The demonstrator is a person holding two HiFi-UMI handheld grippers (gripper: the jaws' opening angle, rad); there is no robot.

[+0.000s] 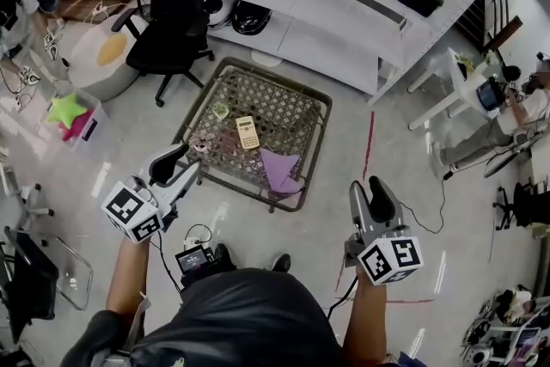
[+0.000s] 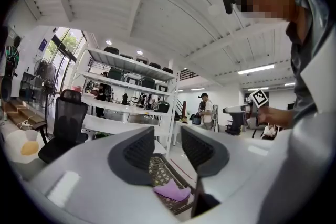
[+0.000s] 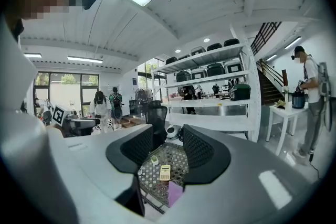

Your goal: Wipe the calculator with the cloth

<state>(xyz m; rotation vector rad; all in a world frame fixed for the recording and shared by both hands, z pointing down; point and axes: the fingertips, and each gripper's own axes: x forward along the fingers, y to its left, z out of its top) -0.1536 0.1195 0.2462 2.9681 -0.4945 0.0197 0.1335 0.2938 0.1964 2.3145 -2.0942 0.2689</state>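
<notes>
Low lattice table (image 1: pixel 288 112): calculator (image 1: pixel 247 131) and purple cloth (image 1: pixel 281 168) on top; left gripper (image 1: pixel 182 163) and right gripper (image 1: pixel 368 190) near table, 2 jaw pairs apart, empty.

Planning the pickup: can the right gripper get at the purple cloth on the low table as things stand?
Probably yes, once lowered. The cloth lies uncovered at the table's near edge, and the right gripper, open and empty, has only bare floor in between.

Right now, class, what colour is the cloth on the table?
The cloth is light purple, clearest in the head view.
</notes>
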